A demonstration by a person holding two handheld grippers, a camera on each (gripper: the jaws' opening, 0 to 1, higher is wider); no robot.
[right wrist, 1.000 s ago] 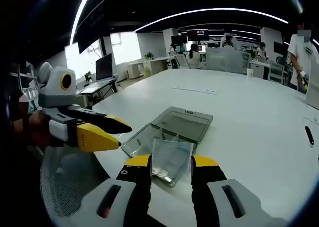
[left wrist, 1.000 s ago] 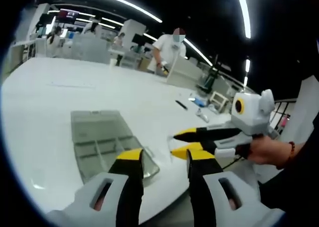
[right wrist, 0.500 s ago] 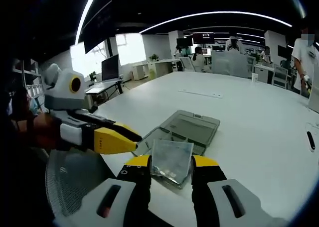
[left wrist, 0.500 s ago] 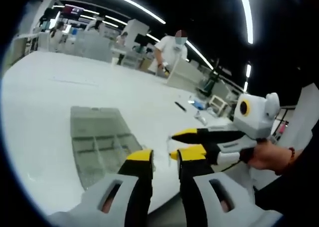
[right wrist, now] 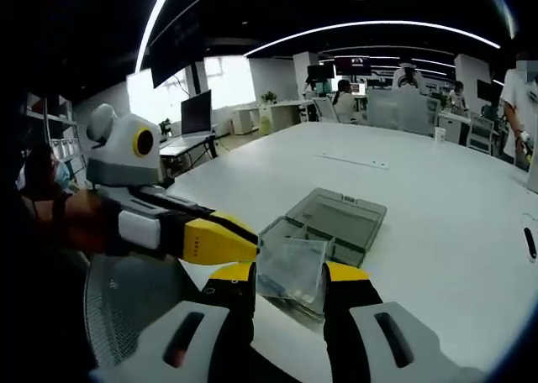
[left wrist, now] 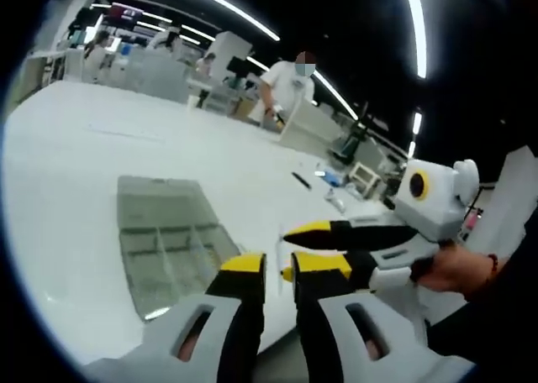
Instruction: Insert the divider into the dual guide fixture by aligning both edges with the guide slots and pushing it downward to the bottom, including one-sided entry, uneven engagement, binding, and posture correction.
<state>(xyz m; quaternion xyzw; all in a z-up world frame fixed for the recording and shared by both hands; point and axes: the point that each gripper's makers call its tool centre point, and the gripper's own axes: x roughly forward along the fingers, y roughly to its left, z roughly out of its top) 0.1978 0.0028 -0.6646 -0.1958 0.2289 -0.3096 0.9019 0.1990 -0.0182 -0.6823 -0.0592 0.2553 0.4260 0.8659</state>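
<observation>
On the white counter (right wrist: pixel 437 190) we see the fixture (right wrist: pixel 332 223) mid-frame; right tongs (right wrist: pixel 288 272) grasp the divider (right wrist: pixel 290 267), left tongs (left wrist: pixel 278 264) nearly clenched on its edge.

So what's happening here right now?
A person holds a tool in each hand above a white table. The right tool grips a clear divider between its jaws. The left tool has its tips at the divider's edge, jaws nearly closed. The open compartment box lies on the table beyond; the divider is not in it yet.
</observation>
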